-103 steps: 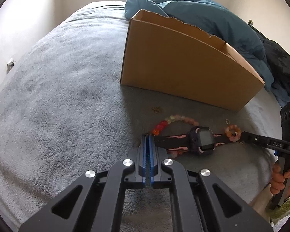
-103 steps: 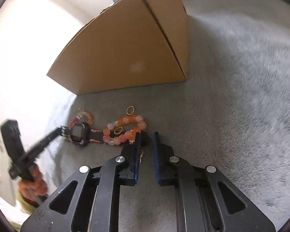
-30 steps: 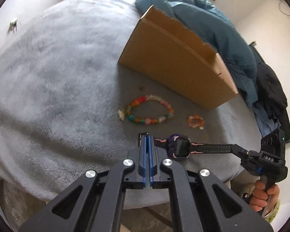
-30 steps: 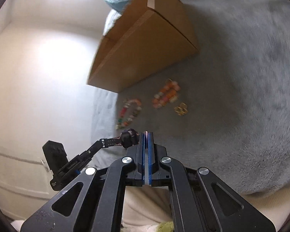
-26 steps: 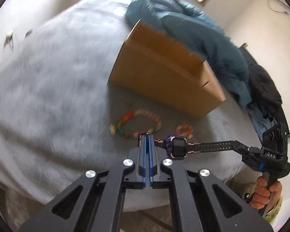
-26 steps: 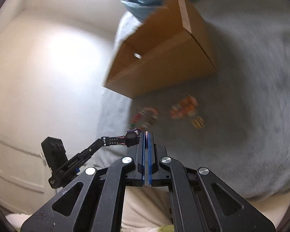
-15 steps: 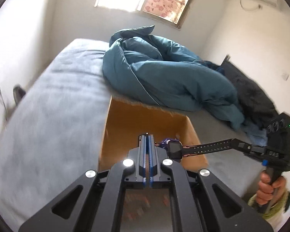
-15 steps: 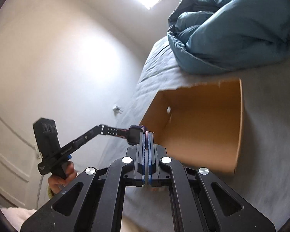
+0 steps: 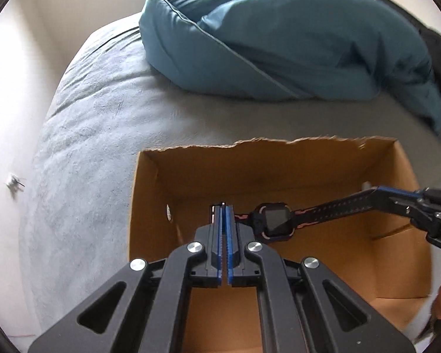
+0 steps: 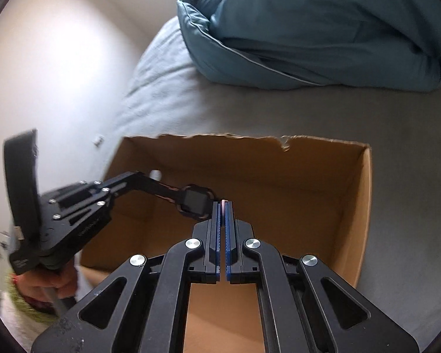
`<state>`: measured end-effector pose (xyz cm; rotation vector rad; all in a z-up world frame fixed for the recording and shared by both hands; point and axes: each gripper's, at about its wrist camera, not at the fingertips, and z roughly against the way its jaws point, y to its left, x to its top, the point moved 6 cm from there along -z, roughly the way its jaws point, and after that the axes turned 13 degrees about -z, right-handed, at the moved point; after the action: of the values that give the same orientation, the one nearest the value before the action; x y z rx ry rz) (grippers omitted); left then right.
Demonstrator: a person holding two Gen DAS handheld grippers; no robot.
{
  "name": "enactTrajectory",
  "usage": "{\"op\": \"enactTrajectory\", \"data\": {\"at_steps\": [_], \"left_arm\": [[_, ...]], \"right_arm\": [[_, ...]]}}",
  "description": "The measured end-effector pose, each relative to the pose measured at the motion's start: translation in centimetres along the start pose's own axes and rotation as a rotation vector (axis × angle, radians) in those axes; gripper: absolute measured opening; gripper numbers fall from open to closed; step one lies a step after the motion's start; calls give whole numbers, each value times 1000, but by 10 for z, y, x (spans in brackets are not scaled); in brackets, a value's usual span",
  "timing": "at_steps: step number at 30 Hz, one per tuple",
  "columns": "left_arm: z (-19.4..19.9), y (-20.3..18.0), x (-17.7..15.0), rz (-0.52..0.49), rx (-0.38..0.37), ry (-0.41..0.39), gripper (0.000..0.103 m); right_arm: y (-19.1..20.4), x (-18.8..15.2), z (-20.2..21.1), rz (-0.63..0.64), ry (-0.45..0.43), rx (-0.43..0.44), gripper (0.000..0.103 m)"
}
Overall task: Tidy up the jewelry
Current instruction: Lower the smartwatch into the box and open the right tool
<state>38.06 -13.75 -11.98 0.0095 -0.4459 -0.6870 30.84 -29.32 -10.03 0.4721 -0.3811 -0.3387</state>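
A dark smartwatch [image 9: 275, 220] with a black-and-pink strap hangs stretched over the open cardboard box [image 9: 250, 150]. My left gripper [image 9: 223, 206] is shut on one strap end. My right gripper [image 9: 377, 191] comes in from the right edge of the left wrist view, shut on the perforated strap end. In the right wrist view the watch [image 10: 195, 200] sits just left of my right gripper [image 10: 222, 203], and my left gripper [image 10: 133, 176] pinches the far strap end. The box [image 10: 363, 206] lies below both. No bracelets are in view.
A bundled blue duvet [image 9: 279, 35] lies on the grey bed cover [image 9: 103, 117] behind the box. A black garment [image 9: 438, 53] is at the far right. A pale wall [image 10: 58, 58] borders the bed's left side. A hand [image 10: 44, 285] grips the left tool's handle.
Both grippers carried the watch off the bed cover, away from the bracelets, and forward over the box. The views now look down into the box, and the bracelets have dropped out of sight.
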Motion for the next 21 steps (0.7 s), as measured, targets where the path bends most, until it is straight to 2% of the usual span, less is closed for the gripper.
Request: {"op": "enactTrajectory", "data": {"at_steps": [4, 6, 9, 14, 17, 21], "left_arm": [[-16, 4, 0, -2, 24, 49, 4], [-18, 6, 0, -3, 34, 51, 4], [-12, 7, -2, 14, 28, 41, 11], [26, 9, -7, 29, 39, -55, 18], [68, 12, -16, 40, 45, -145, 19], [134, 12, -45, 44, 62, -267, 21]], "right_arm": [[-6, -5, -11, 32, 15, -71, 2], [-7, -8, -7, 49, 3, -98, 6], [-9, -9, -1, 64, -17, -125, 14], [-11, -14, 37, 103, -97, -156, 21], [-2, -18, 59, 111, -147, -110, 22], [8, -47, 116, 155, -246, -29, 26]]}}
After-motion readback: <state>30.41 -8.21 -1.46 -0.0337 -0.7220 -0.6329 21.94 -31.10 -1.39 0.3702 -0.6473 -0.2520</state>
